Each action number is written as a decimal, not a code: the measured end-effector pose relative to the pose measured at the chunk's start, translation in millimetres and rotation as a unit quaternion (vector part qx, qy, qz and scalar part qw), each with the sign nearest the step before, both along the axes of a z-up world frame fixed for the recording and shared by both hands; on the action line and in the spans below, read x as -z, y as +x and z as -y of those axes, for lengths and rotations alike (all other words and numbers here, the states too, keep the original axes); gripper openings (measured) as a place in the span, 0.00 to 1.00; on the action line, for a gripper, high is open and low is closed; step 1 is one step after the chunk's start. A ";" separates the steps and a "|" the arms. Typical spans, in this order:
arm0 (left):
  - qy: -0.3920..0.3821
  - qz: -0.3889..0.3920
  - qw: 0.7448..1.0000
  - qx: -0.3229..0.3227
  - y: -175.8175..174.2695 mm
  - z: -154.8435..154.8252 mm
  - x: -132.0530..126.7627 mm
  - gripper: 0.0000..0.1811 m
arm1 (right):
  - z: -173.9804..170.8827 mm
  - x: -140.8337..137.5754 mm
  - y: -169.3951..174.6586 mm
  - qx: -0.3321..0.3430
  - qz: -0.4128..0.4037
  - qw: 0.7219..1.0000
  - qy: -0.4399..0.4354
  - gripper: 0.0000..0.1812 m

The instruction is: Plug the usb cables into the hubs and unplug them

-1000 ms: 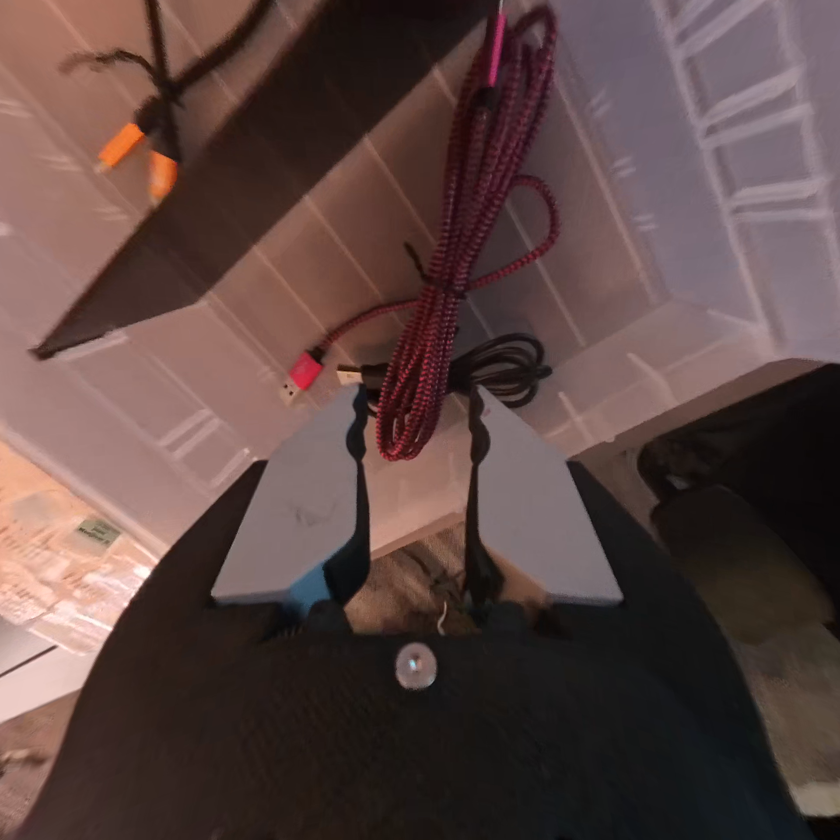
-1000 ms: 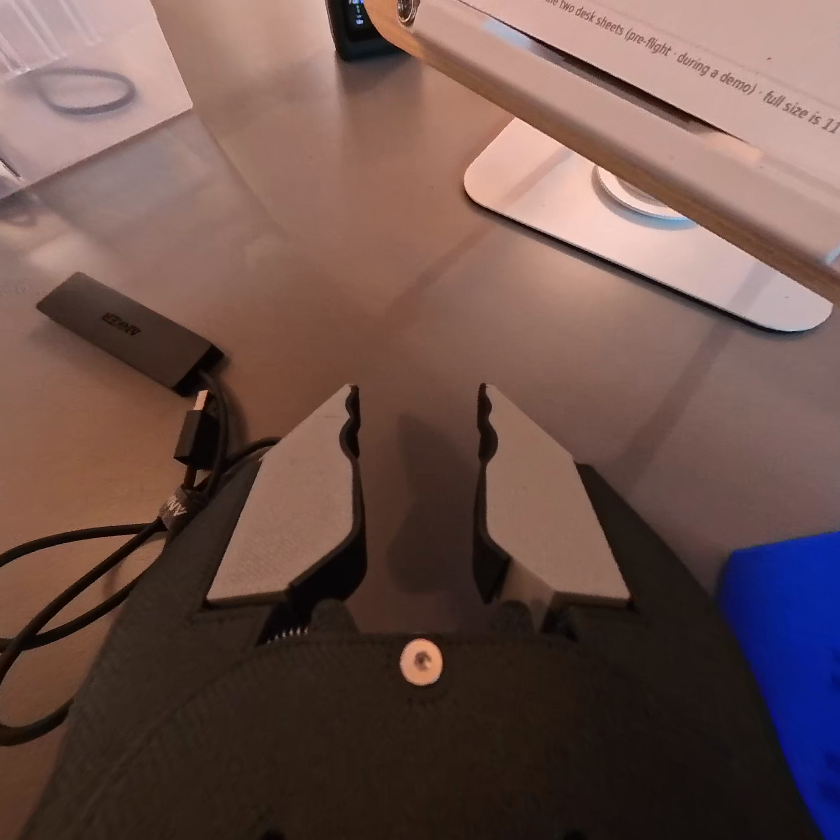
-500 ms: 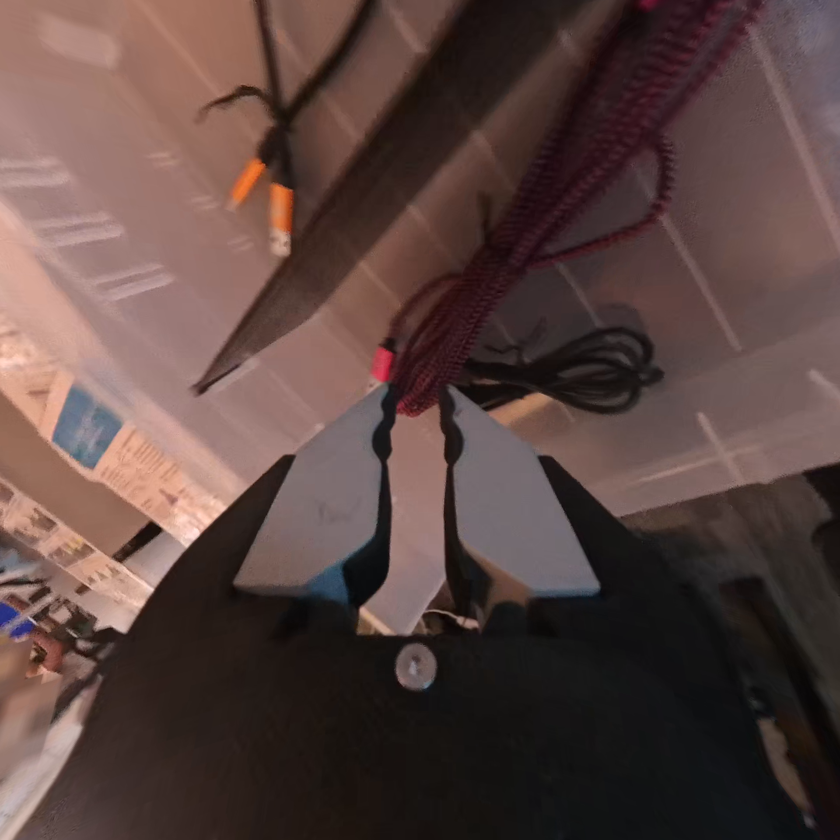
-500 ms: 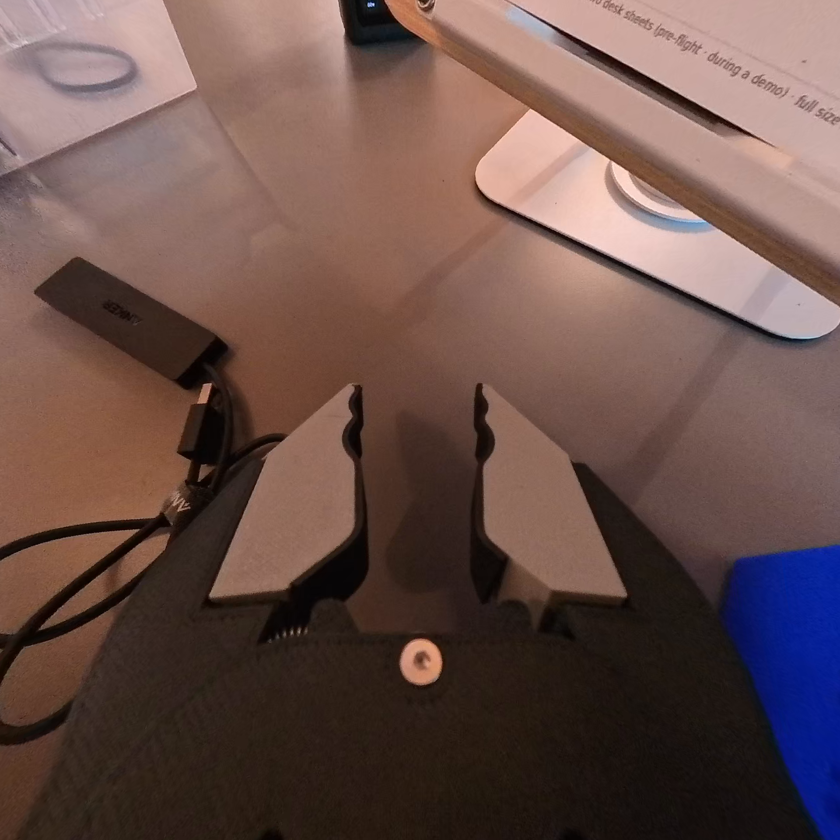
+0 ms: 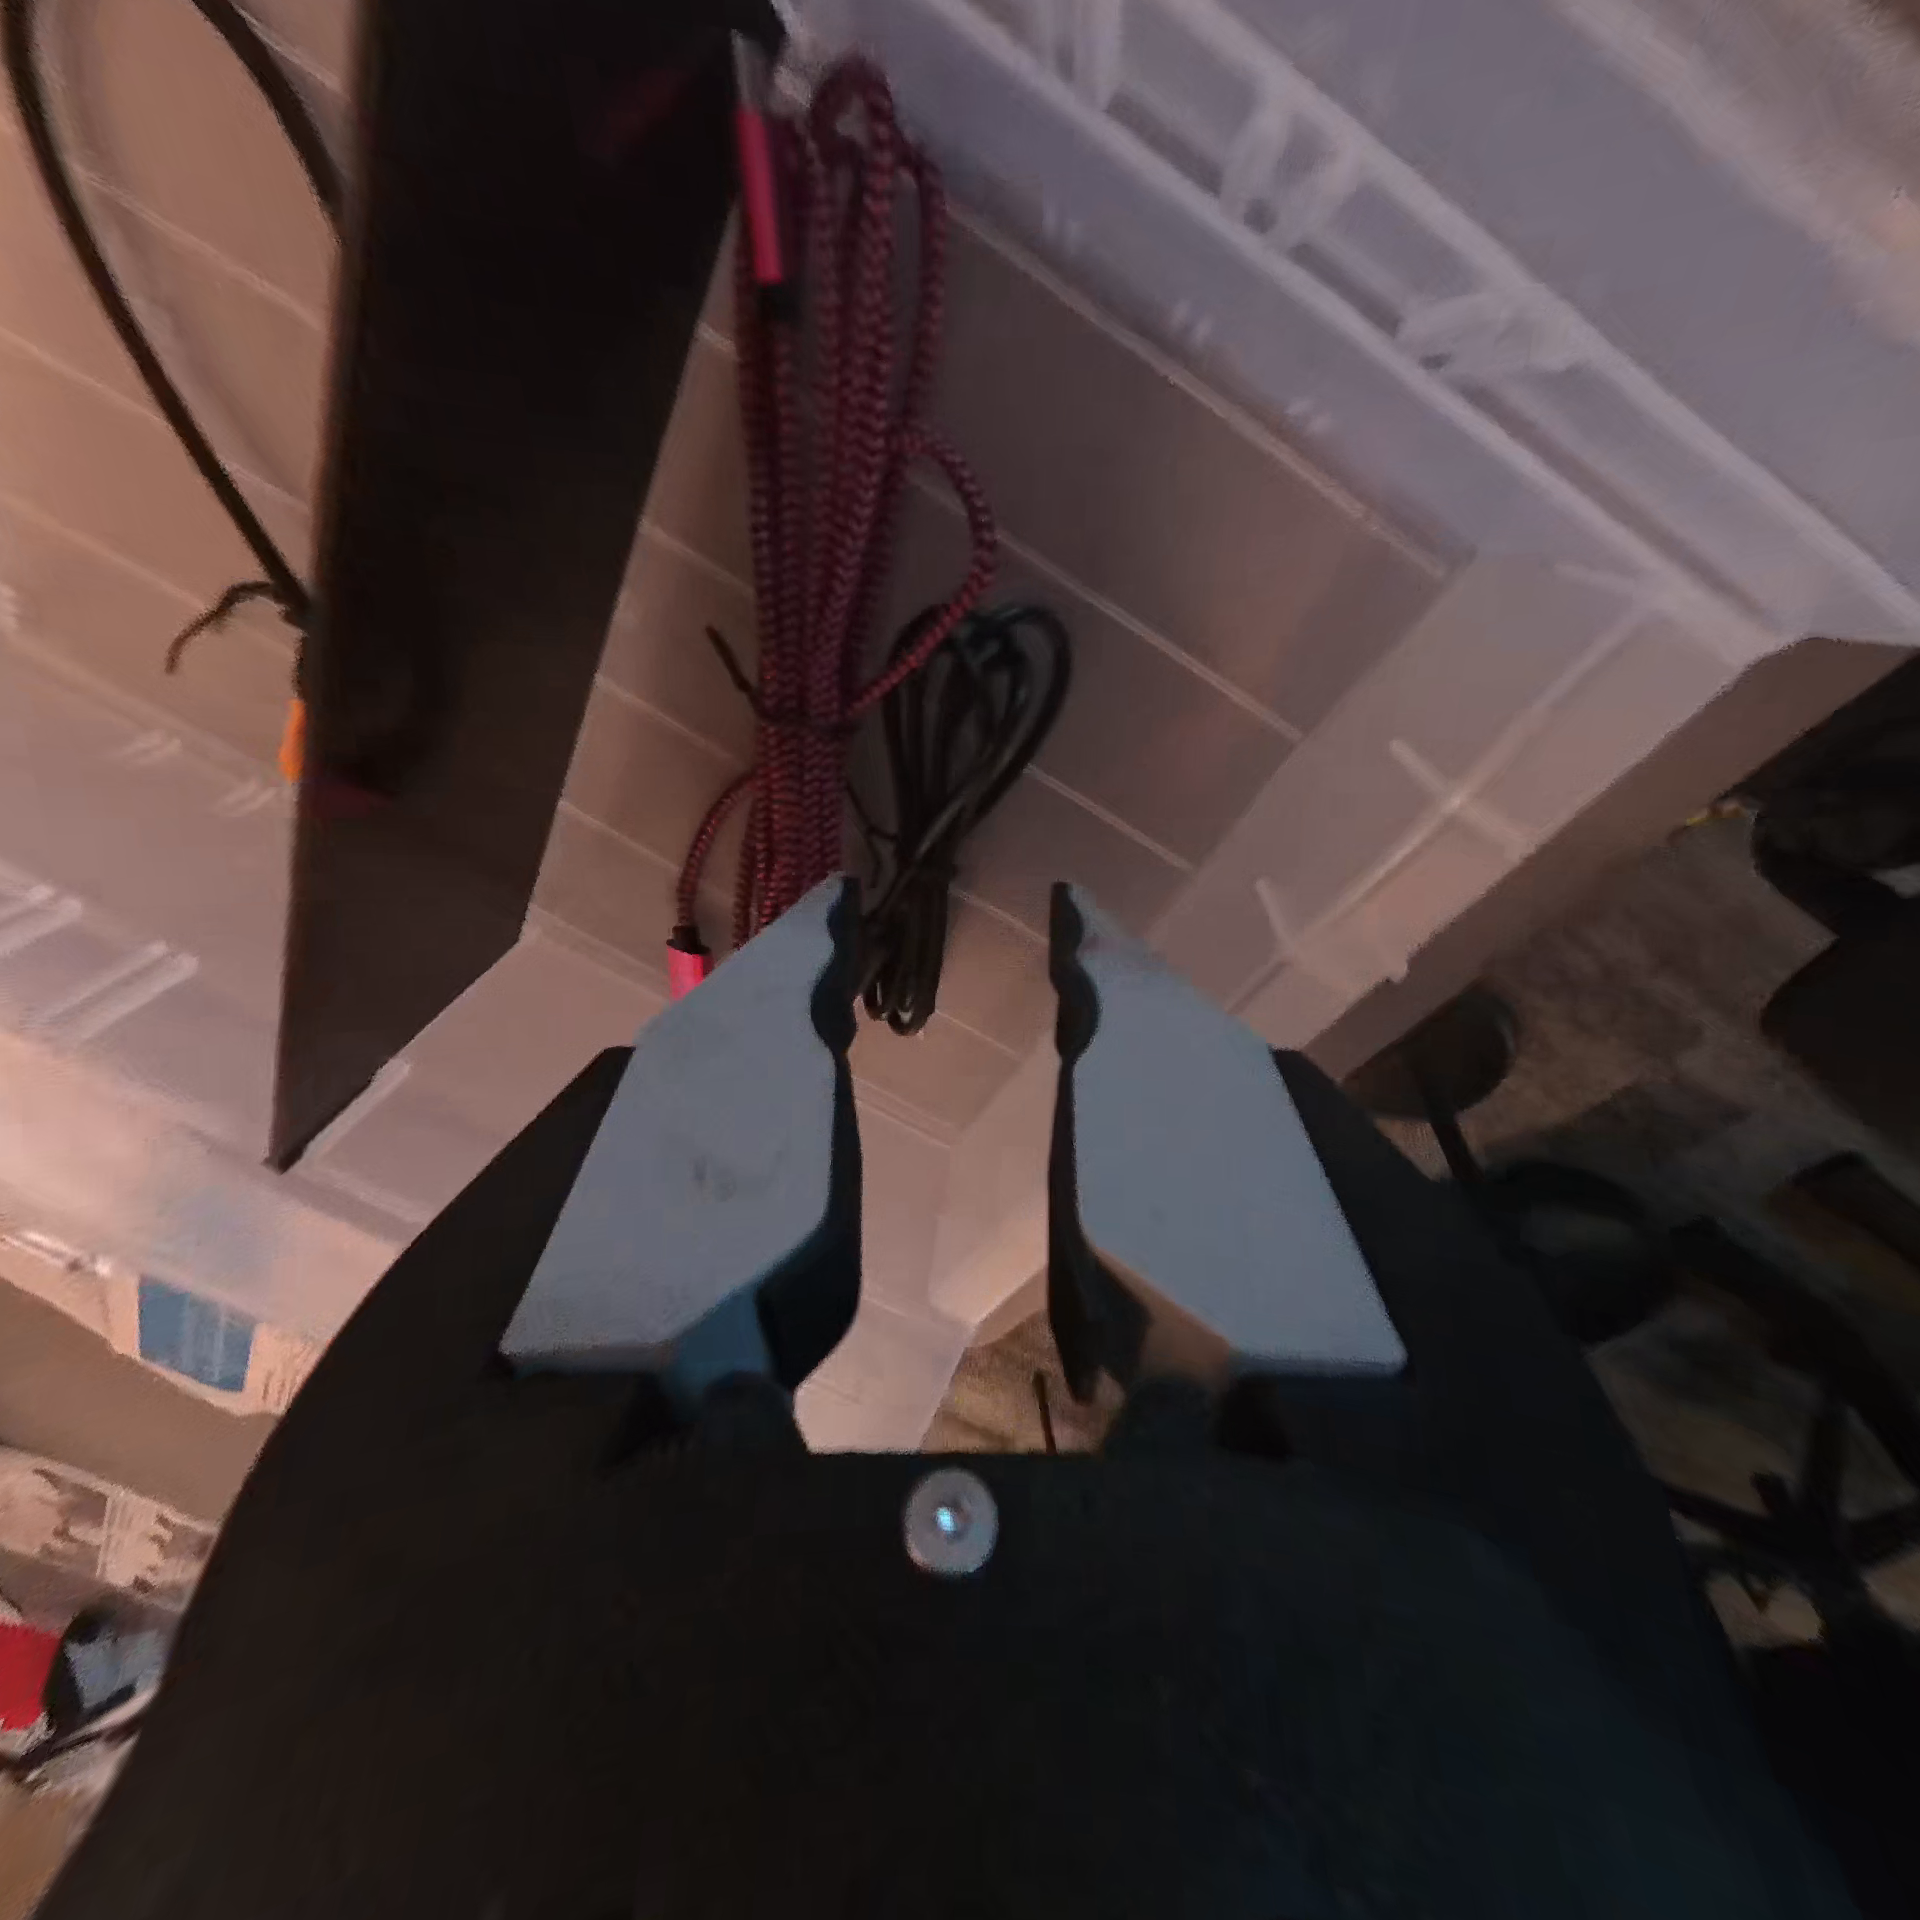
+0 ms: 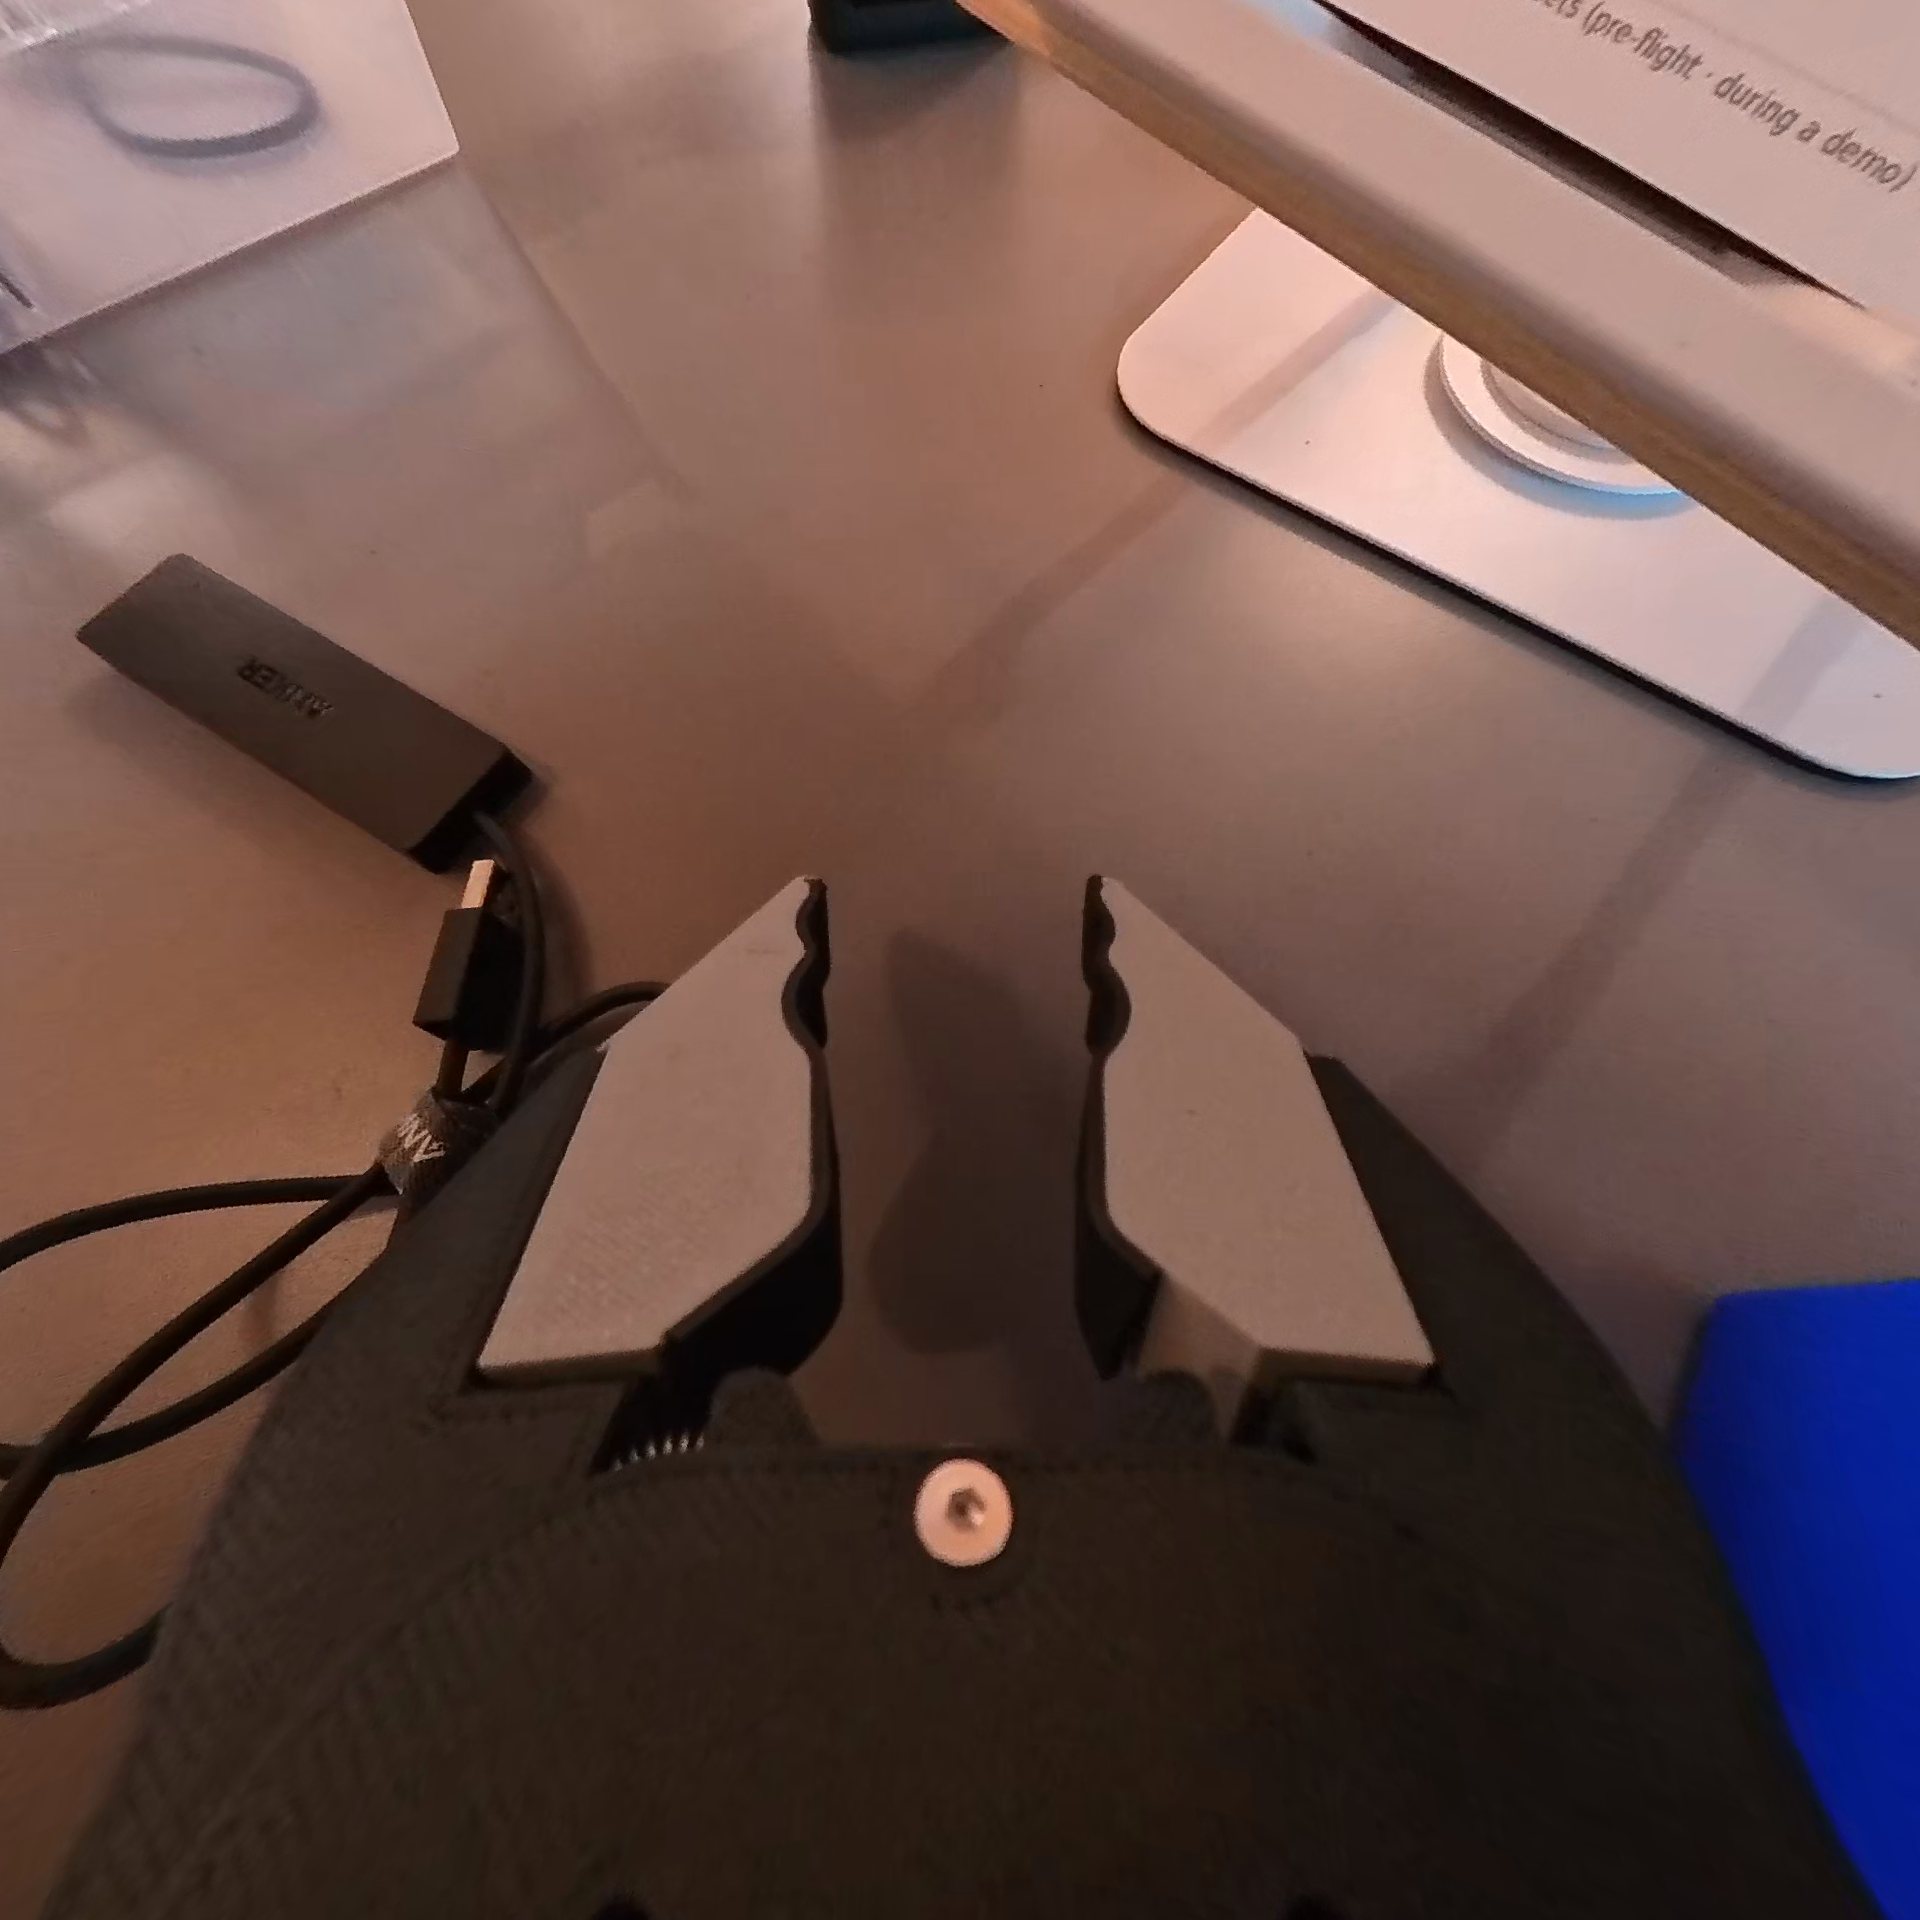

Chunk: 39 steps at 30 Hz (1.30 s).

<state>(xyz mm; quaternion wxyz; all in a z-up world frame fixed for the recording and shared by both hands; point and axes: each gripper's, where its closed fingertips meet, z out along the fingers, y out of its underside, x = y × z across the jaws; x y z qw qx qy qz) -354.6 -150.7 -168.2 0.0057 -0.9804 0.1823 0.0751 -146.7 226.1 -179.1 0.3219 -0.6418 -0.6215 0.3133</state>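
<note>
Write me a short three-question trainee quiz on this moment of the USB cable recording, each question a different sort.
1. True or false: the left hand-held gripper is shut on the maroon braided cable.
2. Multiple choice: on the desk, the black USB-A plug lies
A. seated in the black USB hub
B. just outside the hub's near end
C. between the right hand-held gripper's fingers
3. Fill in: the braided cable and the coiled black cable lie inside a clear plastic ____.

Key: 1 false, its jaws stand apart with nothing between them; 2 B; 3 bin.
</note>
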 end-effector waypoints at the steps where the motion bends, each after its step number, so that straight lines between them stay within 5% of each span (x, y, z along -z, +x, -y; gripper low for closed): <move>1: -0.014 -0.005 1.000 0.000 -1.7 1.5 6.6 0.19 | -0.3 -0.3 0.3 0.001 -0.001 1.000 -0.001 0.26; 5: -0.058 -0.049 0.997 0.015 -16.0 8.0 26.1 0.08 | -2.1 -3.5 1.2 0.005 -0.009 1.000 -0.006 0.25; 9: -0.034 -0.022 0.999 0.026 -6.8 5.0 13.0 0.06 | -1.6 -4.2 1.0 0.003 -0.010 1.000 -0.010 0.26; 14: 0.120 -0.002 0.992 0.024 4.3 -27.7 -45.5 0.06 | 1.7 -5.4 -1.0 -0.003 -0.010 1.000 -0.004 0.26; 19: 0.302 -0.050 0.952 0.017 23.2 -88.8 -121.1 0.05 | 1.0 -3.9 -0.9 -0.002 -0.007 1.000 -0.002 0.26; 23: 0.379 -0.016 0.924 0.054 94.0 -145.8 -151.3 0.05 | -0.8 -7.5 -0.5 -0.001 -0.015 1.000 -0.001 0.28; 26: 0.408 0.042 0.909 0.074 154.0 -191.4 -140.8 0.05 | -1.8 -13.0 1.2 -0.003 -0.026 1.000 -0.002 0.32; 31: 0.398 0.160 0.902 0.050 234.7 -259.5 -63.3 0.06 | -5.3 -23.6 4.7 -0.003 -0.046 0.999 -0.017 0.41; 34: 0.386 0.171 0.904 0.065 259.9 -291.8 -36.3 0.06 | -22.9 -24.0 10.3 0.038 -0.041 0.998 -0.014 0.41; 39: 0.395 0.097 0.902 0.146 264.3 -327.9 -35.5 0.06 | -67.5 -29.0 29.5 0.155 -0.029 0.987 0.026 0.50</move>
